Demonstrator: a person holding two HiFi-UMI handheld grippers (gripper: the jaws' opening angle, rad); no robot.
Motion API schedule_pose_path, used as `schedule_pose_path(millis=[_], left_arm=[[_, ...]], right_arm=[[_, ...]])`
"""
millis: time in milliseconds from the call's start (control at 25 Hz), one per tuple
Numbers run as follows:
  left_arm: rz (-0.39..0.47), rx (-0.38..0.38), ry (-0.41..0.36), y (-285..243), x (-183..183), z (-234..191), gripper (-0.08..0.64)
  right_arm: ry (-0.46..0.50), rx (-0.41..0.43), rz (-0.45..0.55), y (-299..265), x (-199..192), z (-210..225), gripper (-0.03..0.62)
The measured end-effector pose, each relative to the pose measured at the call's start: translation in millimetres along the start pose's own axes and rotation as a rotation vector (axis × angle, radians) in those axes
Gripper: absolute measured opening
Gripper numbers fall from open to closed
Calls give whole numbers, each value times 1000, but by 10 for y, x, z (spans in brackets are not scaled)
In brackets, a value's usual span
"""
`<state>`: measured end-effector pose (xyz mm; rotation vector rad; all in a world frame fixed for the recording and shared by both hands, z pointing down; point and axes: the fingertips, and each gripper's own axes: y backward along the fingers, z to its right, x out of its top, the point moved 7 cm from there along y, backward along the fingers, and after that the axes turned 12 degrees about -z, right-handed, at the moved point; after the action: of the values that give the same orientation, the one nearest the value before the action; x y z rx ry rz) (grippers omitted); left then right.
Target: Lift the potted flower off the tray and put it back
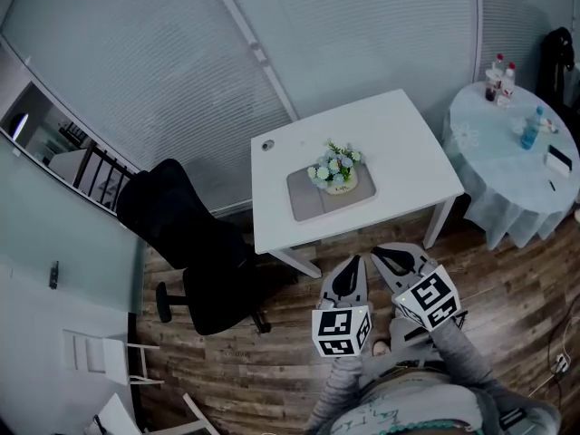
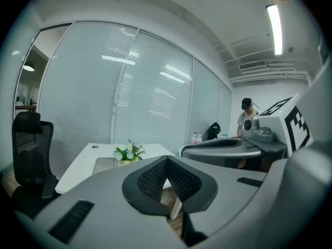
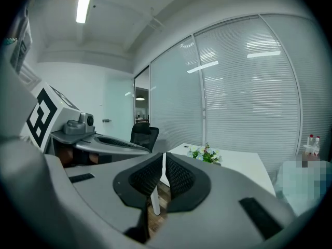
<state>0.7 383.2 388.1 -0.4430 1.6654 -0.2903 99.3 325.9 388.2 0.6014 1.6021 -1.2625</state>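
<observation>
We held our grey left gripper (image 1: 351,274) and right gripper (image 1: 395,261) clenched, empty, at six o'clock. The blue-and-white potted flower (image 1: 337,169) sat at twelve o'clock on its grey rectangular tray (image 1: 306,199), likely awaiting our approach.

front: open floor (image 1: 290,306) to white table (image 1: 408,152) | left: office chair (image 1: 172,207) | right: round table (image 1: 507,179)
</observation>
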Motion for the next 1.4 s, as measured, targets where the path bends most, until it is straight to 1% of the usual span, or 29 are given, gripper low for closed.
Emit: schedule_pose_path(millis=[160, 400, 640, 800, 1080, 1400], left_arm=[[7, 28, 11, -270, 188, -34, 11], [7, 78, 31, -568, 366, -102, 11], [10, 110, 54, -785, 421, -108, 11], [6, 120, 59, -893, 457, -134, 11], [2, 110, 69, -1077, 555, -281, 11], [-10, 39, 33, -1428, 785, -666, 11]], right_arm=[[18, 34, 1, -150, 118, 300, 31], [39, 85, 1, -333, 250, 632, 31], [53, 126, 5, -461, 262, 858, 31], [54, 139, -2, -552, 271, 969, 31], [56, 133, -6, -710, 368, 1106, 31], [29, 73, -20, -1102, 529, 1286, 31]])
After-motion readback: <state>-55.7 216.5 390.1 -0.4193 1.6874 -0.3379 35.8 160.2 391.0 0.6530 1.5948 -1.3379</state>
